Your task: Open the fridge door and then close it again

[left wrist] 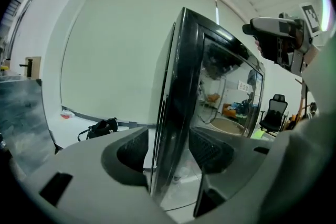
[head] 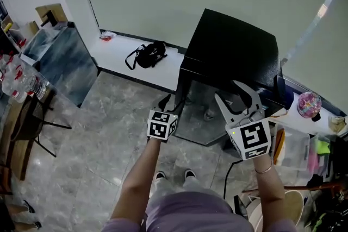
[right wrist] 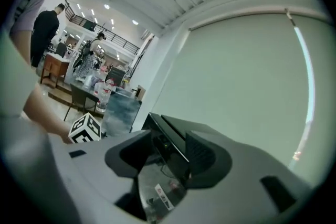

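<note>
The black fridge (head: pixel 234 46) stands on the grey floor (head: pixel 103 117) against the front edge of the white ledge (head: pixel 122 65) that runs along the wall. To its left the floor runs open as far as a blue-grey cabinet (head: pixel 62 60). To its right a clutter of boxes (head: pixel 302 146) crowds in close, and a cable (head: pixel 227 174) trails by the person's feet. A black bag (head: pixel 148 55) lies on the ledge near its front edge.

The glass door (left wrist: pixel 226 97) mirrors the room and seems to lie against the cabinet. The left gripper (left wrist: pixel 167 150) straddles the door's free edge with its 2 jaws spread and not pinching. The right gripper (head: pixel 228 92) is also spread, with the fridge's top front edge between its jaws.
</note>
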`<action>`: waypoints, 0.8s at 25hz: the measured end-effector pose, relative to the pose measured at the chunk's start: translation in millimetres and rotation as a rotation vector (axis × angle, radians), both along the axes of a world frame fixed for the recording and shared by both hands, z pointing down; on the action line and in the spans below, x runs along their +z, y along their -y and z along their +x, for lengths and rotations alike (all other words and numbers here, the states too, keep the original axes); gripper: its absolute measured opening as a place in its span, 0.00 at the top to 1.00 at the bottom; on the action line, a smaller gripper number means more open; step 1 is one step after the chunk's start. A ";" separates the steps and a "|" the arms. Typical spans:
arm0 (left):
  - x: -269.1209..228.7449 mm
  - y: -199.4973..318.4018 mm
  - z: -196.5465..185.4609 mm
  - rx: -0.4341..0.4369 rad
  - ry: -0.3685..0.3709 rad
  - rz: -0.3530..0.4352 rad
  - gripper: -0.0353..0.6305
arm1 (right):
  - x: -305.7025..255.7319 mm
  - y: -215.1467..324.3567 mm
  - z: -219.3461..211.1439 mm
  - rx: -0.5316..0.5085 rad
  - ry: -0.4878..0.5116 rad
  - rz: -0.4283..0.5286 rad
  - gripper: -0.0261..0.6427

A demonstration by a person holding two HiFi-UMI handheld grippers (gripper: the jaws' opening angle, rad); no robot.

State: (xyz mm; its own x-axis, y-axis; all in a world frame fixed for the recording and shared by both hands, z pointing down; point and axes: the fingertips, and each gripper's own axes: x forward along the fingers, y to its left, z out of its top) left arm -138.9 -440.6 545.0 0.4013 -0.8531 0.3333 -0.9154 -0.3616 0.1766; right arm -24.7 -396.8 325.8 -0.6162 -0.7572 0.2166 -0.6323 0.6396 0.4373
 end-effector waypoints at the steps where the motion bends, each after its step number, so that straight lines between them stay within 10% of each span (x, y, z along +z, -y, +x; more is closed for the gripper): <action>1: 0.3 0.4 0.5 0.012 0.004 -0.002 0.61 | 2.3 3.0 -0.8 0.000 -0.025 -0.012 0.64; 20: 7.2 13.7 22.5 0.164 -0.006 0.000 0.62 | 38.9 38.1 5.9 0.083 -0.491 -0.052 0.60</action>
